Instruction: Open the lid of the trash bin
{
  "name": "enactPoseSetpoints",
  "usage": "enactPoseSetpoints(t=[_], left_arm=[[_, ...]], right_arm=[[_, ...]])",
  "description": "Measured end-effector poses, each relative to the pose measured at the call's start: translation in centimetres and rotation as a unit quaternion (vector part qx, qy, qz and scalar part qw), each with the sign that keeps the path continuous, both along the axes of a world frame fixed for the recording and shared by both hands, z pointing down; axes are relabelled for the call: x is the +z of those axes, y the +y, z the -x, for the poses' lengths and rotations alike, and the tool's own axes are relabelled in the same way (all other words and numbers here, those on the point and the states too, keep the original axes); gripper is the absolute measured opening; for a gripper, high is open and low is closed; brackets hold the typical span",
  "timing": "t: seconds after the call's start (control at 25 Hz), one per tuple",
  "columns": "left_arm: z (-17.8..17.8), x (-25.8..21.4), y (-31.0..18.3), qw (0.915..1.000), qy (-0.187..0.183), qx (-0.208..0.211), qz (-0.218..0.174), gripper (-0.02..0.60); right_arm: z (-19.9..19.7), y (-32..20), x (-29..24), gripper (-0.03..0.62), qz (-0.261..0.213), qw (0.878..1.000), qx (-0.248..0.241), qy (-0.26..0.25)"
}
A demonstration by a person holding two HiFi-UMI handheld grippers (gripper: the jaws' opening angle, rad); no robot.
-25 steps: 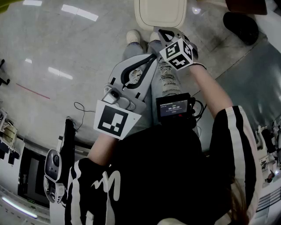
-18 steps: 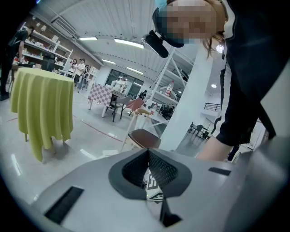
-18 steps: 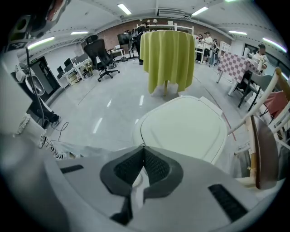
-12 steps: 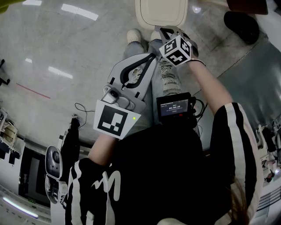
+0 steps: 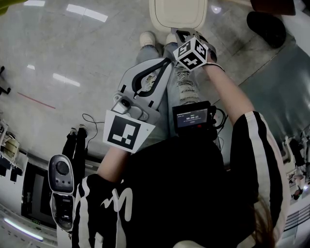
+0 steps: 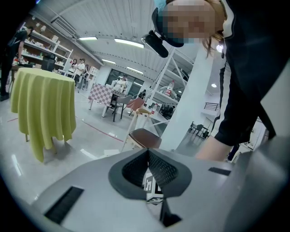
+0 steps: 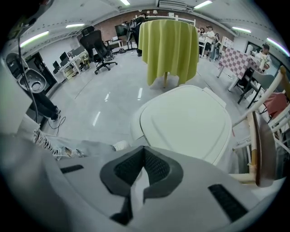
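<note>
**Right gripper (image 5: 183, 35) edges closer to closed trash bin (image 5: 178, 14)**

Compared with a second ago, the right gripper has eased forward over the person's knees, bringing its marker cube (image 5: 192, 52) nearer the cream trash bin. The bin stands on the grey floor (image 5: 72, 48) just beyond the person's shoes (image 5: 147, 38). Its lid (image 7: 186, 120) lies flat and shut, just ahead of the right gripper's jaws, which are pressed together on nothing. The left gripper (image 5: 167, 63) hangs back over the thigh, its jaws likewise together and empty.
</note>
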State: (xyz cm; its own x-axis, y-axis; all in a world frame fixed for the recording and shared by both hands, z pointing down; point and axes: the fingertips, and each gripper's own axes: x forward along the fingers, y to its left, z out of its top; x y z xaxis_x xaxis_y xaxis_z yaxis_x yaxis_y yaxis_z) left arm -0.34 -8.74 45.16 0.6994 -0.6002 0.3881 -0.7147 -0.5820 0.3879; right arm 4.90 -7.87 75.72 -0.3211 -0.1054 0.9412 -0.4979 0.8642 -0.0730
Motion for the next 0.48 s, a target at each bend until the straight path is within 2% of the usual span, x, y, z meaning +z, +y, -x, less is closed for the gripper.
enactPoseSetpoints(t=[0.48], left_arm=[[-0.11, -0.17, -0.05, 1.0000, 0.009, -0.003, 0.003, 0.008]], right_arm=[[-0.24, 0.82, 0.64, 0.005, -0.017, 0.999, -0.027, 0.033]])
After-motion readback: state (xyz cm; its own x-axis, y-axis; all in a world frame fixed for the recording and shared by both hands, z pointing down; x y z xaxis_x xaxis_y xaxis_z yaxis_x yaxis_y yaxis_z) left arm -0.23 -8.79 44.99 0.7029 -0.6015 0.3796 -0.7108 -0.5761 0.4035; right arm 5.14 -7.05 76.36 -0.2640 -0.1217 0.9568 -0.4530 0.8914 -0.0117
